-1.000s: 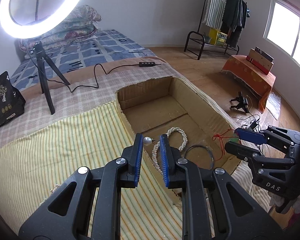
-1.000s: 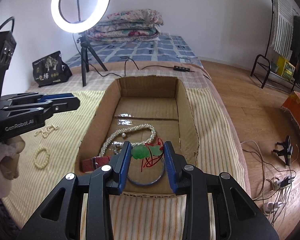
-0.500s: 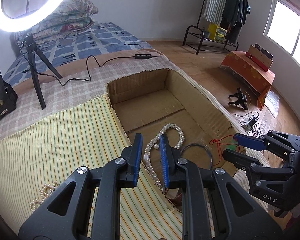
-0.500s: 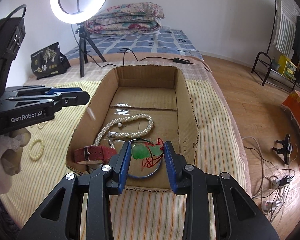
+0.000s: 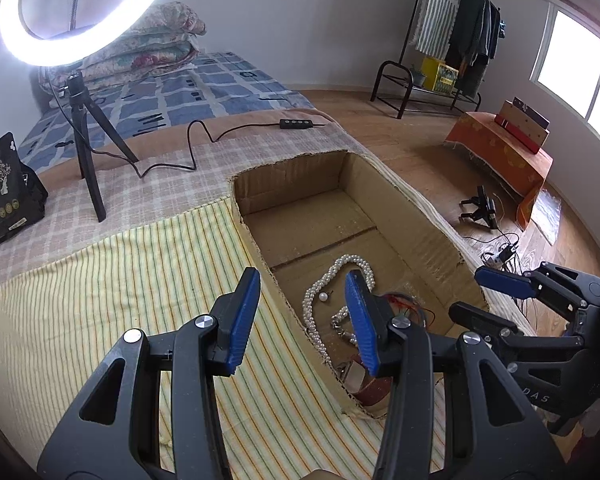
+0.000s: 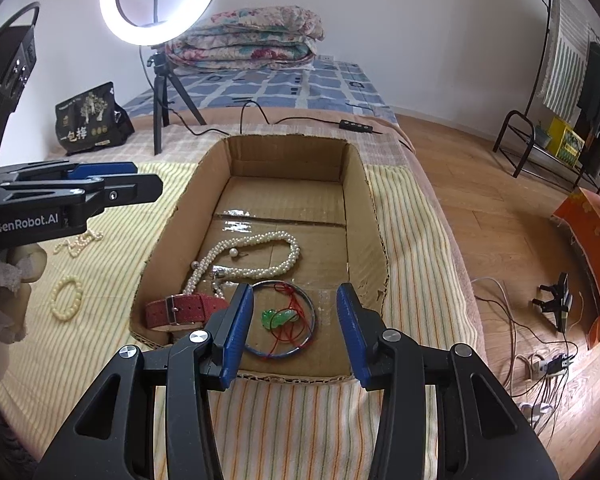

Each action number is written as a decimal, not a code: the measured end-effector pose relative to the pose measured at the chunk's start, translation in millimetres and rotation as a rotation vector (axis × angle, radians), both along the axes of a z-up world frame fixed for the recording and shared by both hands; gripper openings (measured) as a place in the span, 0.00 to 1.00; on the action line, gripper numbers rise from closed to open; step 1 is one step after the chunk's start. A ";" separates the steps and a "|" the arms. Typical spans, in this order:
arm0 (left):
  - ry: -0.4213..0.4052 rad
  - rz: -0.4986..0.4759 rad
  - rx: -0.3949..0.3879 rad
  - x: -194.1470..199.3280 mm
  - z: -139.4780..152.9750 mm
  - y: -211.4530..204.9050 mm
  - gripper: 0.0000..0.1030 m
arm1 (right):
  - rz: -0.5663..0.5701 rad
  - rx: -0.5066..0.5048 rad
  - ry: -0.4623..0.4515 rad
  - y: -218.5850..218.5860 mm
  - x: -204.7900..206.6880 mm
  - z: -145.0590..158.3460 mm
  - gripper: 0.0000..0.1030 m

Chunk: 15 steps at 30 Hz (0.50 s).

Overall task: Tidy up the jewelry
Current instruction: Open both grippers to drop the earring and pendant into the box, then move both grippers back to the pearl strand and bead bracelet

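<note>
An open cardboard box [image 6: 364, 208] on the bed holds a pearl necklace [image 6: 260, 240], a single pearl earring [image 6: 233, 253], a red watch strap [image 6: 184, 310] and a blue bangle [image 6: 309, 304]. A green jade pendant [image 6: 278, 317] on red cord lies inside the bangle. My right gripper [image 6: 294, 332] hovers over the box's near end, its jaws opening, with the pendant lying loose below them. My left gripper [image 5: 302, 312] hangs over the box's left wall [image 5: 276, 280], jaws opening and holding nothing. The earring [image 5: 323, 297] rests beside the necklace [image 5: 340, 276].
A pearl bracelet [image 6: 66, 298] and a second pearl piece [image 6: 80, 240] lie on the striped cloth left of the box. A ring light on a tripod [image 6: 160, 92], a black bag [image 6: 92, 120] and folded quilts [image 6: 244, 40] stand behind. Cables and a clothes rack [image 6: 560, 100] are on the floor to the right.
The left jaws widened and the pearl earring dropped into the box beside the necklace. The right jaws widened and the green pendant fell inside the bangle.
</note>
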State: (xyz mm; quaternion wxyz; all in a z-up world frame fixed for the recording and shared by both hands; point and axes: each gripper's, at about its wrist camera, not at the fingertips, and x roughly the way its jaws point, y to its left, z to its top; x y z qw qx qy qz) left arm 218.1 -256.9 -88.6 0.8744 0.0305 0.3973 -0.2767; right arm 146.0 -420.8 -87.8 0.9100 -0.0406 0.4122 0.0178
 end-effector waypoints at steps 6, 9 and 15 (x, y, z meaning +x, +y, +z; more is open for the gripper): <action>-0.015 0.013 -0.003 -3.6 8.7 14.1 0.43 | 0.001 0.006 -0.020 4.8 -2.5 9.3 0.40; -0.029 0.019 -0.005 -6.1 14.7 24.0 0.43 | 0.005 0.004 -0.028 9.4 -2.9 13.6 0.40; -0.051 0.044 0.004 -8.5 23.8 52.9 0.43 | 0.017 0.010 -0.044 21.3 -2.3 21.8 0.41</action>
